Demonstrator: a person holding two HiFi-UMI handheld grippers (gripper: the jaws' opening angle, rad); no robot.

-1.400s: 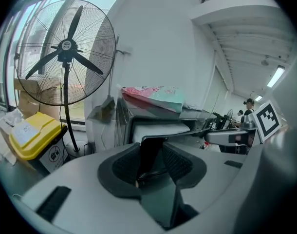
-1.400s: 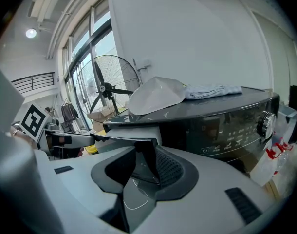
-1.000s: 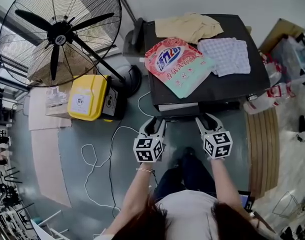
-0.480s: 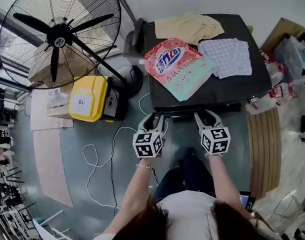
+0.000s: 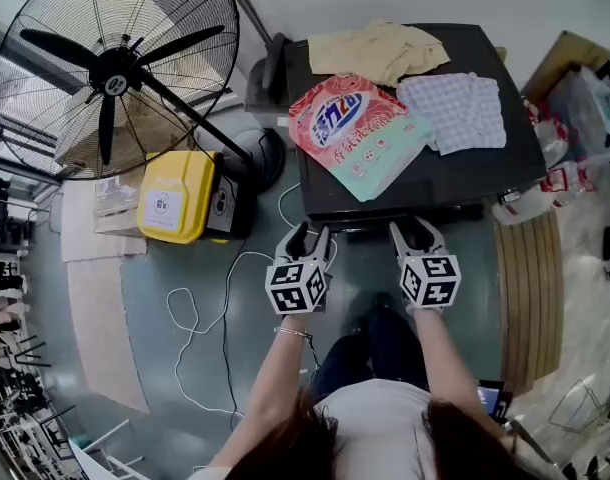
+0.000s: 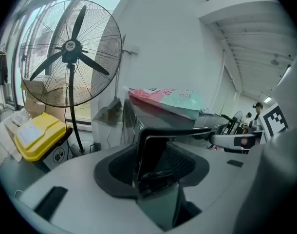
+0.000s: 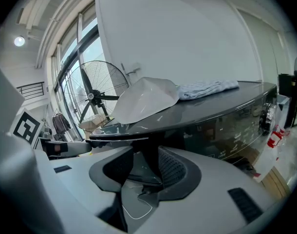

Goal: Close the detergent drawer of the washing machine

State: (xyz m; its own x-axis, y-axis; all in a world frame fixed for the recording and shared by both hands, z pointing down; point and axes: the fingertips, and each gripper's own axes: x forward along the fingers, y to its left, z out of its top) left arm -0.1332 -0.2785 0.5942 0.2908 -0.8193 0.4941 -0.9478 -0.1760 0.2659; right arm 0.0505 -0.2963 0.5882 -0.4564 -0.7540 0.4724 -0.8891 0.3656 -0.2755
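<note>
Washing machine (image 5: pixel 455 173): dark top seen from above, front face hidden in head view. Detergent drawer (image 5: pixel 368 231) at front edge toward left corner, shown only as thin dark strip; whether flush cannot be told. Left gripper (image 5: pixel 308 233) and right gripper (image 5: pixel 415 230) held at drawer's ends. Jaws of both just opened wider, released. Dark drawer edge seen between each pair. Detergent bag (image 5: pixel 357 128) laid on top.
</note>
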